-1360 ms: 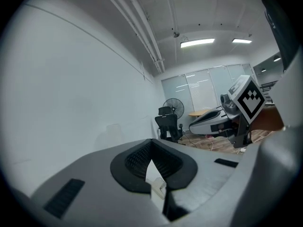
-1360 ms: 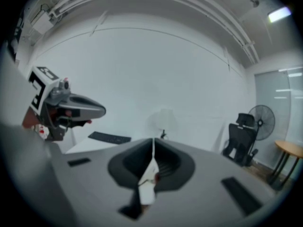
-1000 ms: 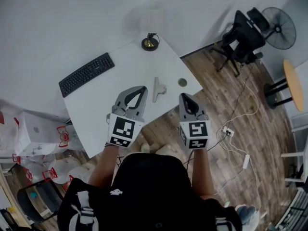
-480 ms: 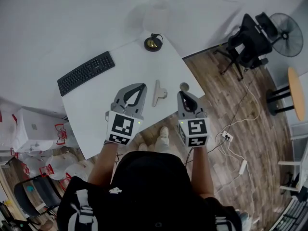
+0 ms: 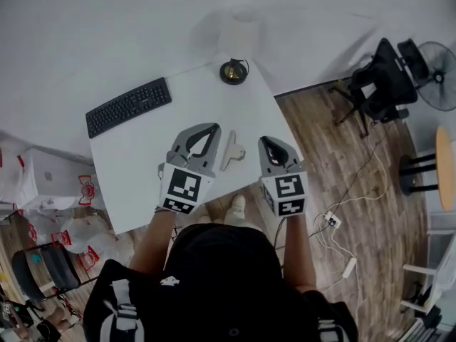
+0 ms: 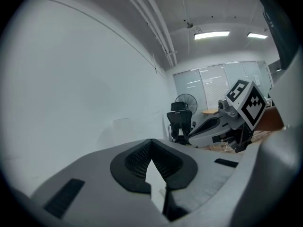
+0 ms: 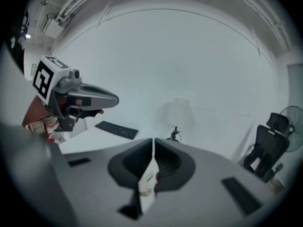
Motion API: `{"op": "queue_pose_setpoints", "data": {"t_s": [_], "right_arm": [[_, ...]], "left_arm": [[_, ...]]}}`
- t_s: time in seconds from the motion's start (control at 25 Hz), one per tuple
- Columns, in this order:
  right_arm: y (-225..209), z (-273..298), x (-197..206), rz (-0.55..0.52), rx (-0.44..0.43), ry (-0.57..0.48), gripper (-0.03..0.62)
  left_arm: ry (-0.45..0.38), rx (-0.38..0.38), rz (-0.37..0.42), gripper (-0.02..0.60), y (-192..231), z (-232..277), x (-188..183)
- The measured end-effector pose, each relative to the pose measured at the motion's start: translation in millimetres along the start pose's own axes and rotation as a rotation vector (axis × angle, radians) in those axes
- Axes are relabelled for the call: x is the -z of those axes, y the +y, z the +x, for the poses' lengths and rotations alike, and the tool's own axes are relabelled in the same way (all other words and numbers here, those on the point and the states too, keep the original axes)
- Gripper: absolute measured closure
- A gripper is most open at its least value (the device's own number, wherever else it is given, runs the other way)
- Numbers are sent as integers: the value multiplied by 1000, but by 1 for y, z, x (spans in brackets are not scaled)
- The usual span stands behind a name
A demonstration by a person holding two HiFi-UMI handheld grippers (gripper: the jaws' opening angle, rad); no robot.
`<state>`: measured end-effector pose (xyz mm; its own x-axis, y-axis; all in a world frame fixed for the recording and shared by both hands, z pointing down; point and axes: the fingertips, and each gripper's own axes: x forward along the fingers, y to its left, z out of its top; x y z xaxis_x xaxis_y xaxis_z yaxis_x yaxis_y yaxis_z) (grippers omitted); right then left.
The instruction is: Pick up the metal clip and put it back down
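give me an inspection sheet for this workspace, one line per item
surface: white rectangular table on a wooden floor
job's things: flat metal clip lying on the table between both grippers, untouched
clutter: black keyboard far left; lamp with round dark base at far edge
grippers: left hand-held gripper shut, empty; right hand-held gripper shut, empty
cables: white cables and power strip on the floor, right
surroundings: black office chair, standing fan, white boxes at left
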<state>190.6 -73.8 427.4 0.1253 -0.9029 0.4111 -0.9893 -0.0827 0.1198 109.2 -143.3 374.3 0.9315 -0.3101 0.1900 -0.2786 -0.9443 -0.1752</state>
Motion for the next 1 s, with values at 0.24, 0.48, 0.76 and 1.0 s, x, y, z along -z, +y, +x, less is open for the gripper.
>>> {"op": "queue_pose_setpoints", "data": {"t_s": [0.24,0.48,0.76,1.0], "right_arm": [[-8,31,12,-15,-113,44,557],[-7,53,31,-59,-228,99,557],[0,70,56,-144,-321,178,554],[13,88,84,-200,-437,275,469]], "left_arm": [[43,-76,-13,557,11,17,8],[76,-148,-28,557,15,24,14],[115,-199,-54,557,13,27,28],[149,-259,-87,557,20,25,43]]}}
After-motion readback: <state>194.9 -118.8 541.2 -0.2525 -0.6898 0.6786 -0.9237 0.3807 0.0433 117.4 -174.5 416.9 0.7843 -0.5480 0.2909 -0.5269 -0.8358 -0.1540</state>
